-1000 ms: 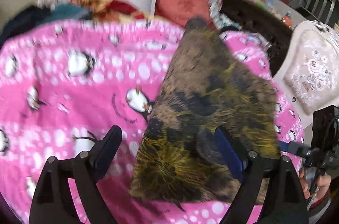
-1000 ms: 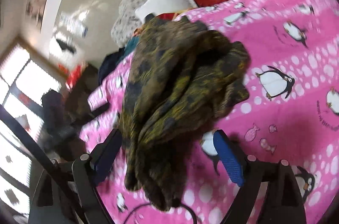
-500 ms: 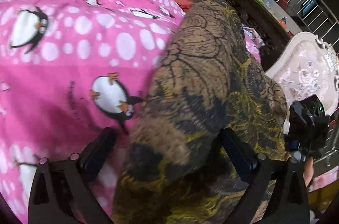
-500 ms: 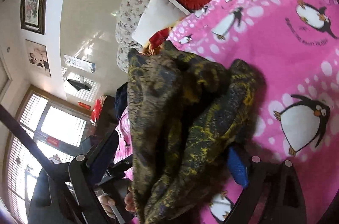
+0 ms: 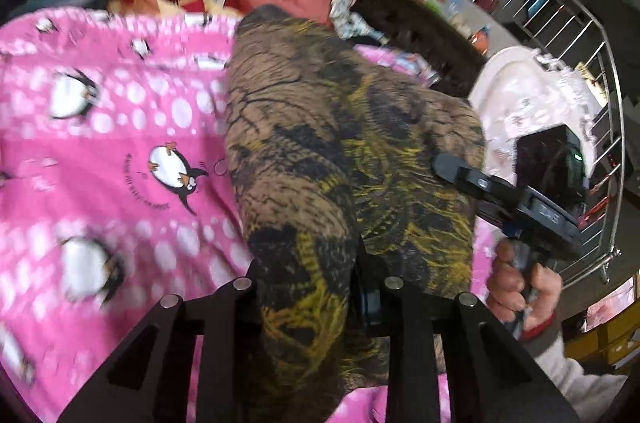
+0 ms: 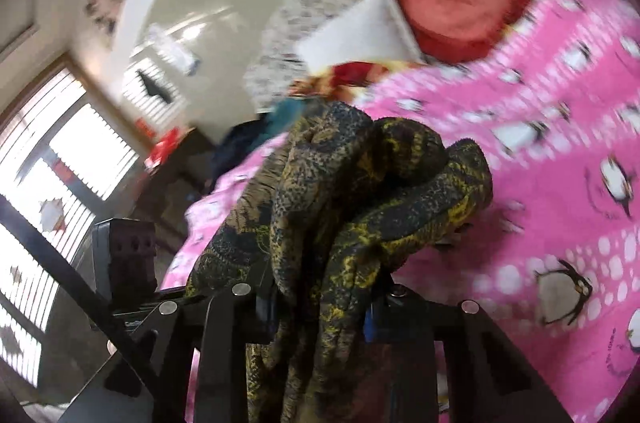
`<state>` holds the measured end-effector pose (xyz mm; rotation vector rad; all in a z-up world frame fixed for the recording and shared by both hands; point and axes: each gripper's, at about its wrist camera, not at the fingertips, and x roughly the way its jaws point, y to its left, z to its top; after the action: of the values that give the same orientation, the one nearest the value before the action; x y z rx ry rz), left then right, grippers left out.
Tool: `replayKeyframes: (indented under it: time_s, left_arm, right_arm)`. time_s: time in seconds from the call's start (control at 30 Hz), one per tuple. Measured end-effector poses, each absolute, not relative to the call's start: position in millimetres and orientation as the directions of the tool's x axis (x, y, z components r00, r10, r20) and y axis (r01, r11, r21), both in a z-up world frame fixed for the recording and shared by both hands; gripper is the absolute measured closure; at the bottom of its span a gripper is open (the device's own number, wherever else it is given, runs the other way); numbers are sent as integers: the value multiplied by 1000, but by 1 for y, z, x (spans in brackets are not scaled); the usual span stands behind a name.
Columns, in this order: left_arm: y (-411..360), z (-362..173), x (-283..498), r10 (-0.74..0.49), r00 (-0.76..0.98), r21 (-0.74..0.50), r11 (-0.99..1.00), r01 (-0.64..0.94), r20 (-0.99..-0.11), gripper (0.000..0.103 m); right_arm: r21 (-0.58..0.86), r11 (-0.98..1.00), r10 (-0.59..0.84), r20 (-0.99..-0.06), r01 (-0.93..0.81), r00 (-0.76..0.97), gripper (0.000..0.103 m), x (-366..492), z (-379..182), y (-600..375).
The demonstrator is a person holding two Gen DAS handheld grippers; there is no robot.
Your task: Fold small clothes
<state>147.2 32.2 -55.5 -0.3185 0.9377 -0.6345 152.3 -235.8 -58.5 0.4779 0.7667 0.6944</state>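
Above pink blanket (image 5: 120, 151), garment (image 5: 320, 163) between tools.

Both grippers: matte black frames, angular strut linkages, round silver pivot screws on top. Left gripper (image 5: 308, 287) and right gripper (image 6: 320, 299) have blue finger pads. Right unit seen from left cam: black boxy camera block, green LED, embossed lettering on body. Hand (image 5: 520, 287) on its handle; red cuff under pale grey sleeve (image 5: 576, 375).

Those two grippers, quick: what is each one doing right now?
Left gripper: jaws closing, clamped on the brown-and-yellow patterned garment.
Right gripper: jaws closing, clamped on the same garment's bunched edge.
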Motion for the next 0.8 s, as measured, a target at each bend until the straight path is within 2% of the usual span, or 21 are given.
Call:
replayKeyframes:
  time_s: [0.1,0.17,0.23,0.27,0.3,0.37,0.4,0.47,0.53,0.6,0.67,0.7,0.8]
  left_arm:
    - [52,-31,109,-598,493,-481,802,355,-632,76]
    - [65,-32,88,-566,504,-468,824,319,-653,74]
    - [75,-51,80,-540,476,-481,840,252,-694,72]
    - [81,-65,79,-515,468,-476,854,208,-718,70]
    - [89,-86,75,-463,454,-450,881,145,-761,70]
    - [100,-116,73,-361,420,-373,926,58,-833,69]
    - [109,-127,69,-368,420,-389,921,38,-830,67]
    - [115,-124,62,-404,451,-428,902,52,-796,67]
    - [110,-111,54,-361,486,-374,924,75,-796,64]
    - [100,-100,51,-328,530,-335,938,87,-782,47]
    - [95,-97,50,-332,544,-339,936,92,-770,37]
    - [91,-95,50,-333,554,-341,935,93,-763,34]
    - [87,-98,60,-304,560,-324,944,66,-771,31]
  right_arm:
    - [604,647,757,-438,-465,485,71,145,-38,-217]
    - [582,647,760,-442,-492,476,69,143,-40,-203]
    - [599,648,761,-484,-471,433,55,154,-60,-185]
    - [584,688,725,-534,-431,434,34,161,-73,-178]
    - [517,764,645,-604,-387,467,29,169,-85,-172]
    - [390,852,523,-669,-349,528,29,175,-91,-168]
    - [375,864,503,-677,-337,537,29,171,-89,-171]
    - [440,811,585,-633,-387,506,29,154,-79,-175]
    - [450,766,638,-619,-460,458,29,129,-68,-168]
    - [420,746,649,-634,-517,421,29,103,-63,-157]
    - [379,718,654,-656,-584,377,29,80,-66,-134]
    - [371,711,652,-665,-597,364,29,72,-72,-127]
    - [322,717,590,-753,-618,291,32,63,-110,-110]
